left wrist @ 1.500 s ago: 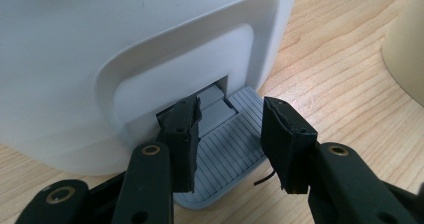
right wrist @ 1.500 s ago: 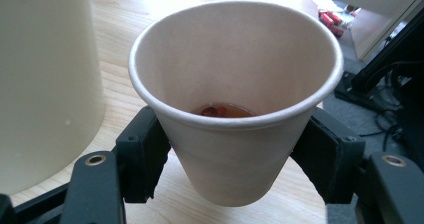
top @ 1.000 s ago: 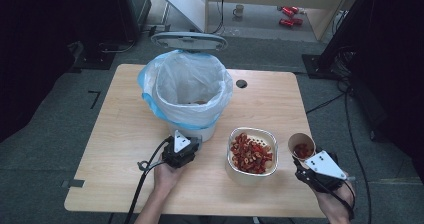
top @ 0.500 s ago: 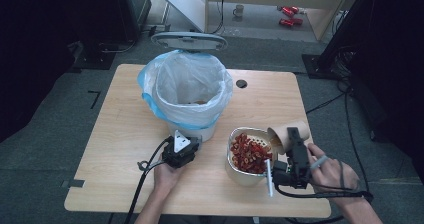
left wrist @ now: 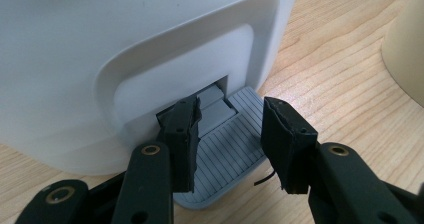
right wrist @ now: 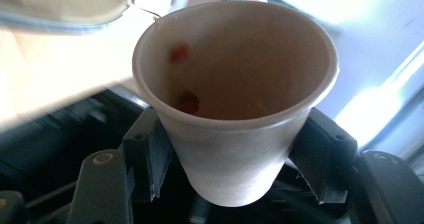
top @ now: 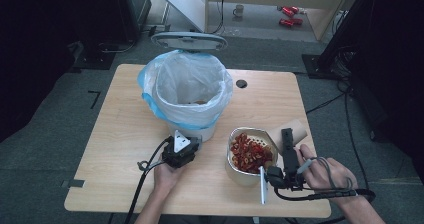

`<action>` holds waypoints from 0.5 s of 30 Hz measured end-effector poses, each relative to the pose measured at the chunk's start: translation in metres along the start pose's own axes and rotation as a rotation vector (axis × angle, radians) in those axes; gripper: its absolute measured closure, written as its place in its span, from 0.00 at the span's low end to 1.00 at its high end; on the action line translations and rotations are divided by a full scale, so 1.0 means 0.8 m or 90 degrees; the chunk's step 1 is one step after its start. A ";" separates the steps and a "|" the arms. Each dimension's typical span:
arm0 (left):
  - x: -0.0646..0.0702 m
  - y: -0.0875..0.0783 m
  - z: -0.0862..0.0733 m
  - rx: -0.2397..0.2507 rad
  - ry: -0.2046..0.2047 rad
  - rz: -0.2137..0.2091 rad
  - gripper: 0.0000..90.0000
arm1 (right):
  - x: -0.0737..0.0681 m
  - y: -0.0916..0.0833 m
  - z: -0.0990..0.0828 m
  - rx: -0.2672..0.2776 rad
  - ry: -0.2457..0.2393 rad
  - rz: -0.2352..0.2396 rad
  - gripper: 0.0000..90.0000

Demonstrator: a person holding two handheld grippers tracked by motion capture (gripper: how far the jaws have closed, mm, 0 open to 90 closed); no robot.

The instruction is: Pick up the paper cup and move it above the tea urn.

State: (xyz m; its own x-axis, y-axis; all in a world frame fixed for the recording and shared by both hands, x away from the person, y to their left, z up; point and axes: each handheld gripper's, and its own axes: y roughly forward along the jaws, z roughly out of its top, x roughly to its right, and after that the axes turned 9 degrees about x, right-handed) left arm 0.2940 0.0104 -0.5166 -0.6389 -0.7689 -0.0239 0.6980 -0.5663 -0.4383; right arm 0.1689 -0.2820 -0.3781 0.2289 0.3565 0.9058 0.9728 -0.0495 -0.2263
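Observation:
A white pedal bin [top: 187, 91] lined with a pale bag stands mid-table, its lid [top: 189, 40] raised. My left gripper [top: 192, 143] sits at the bin's foot, jaws shut on the grey ribbed pedal [left wrist: 225, 149] as the left gripper [left wrist: 230, 116] view shows. A cream bowl [top: 231, 156] of red chilli pieces [top: 248, 151] stands to the right. My right gripper [top: 287, 136] is shut on a paper cup [top: 291, 130] tipped toward the bowl; its jaws have just been closing on it. The cup [right wrist: 240, 74] in my right gripper [right wrist: 235, 134] holds a few red bits.
The wooden table [top: 125, 134] has a small round hole [top: 241, 83] behind the bowl. Cables trail off its front edge and across the floor at the right. A mug [top: 240, 10] and red cans [top: 287, 11] lie far back on the floor.
The right hand moved left from the table's right edge to the bowl and tipped the upright cup onto its side. The cup's red pieces have gone. The left hand kept still.

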 end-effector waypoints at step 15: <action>0.000 0.000 0.000 -0.001 0.000 0.000 0.66 | -0.009 -0.003 -0.051 0.153 0.598 0.108 0.42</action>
State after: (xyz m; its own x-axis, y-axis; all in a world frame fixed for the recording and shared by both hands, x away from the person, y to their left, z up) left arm 0.2941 0.0106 -0.5165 -0.6395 -0.7684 -0.0244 0.6972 -0.5663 -0.4396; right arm 0.1665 -0.3228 -0.3692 0.4015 -0.5293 0.7474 0.9150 0.1970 -0.3520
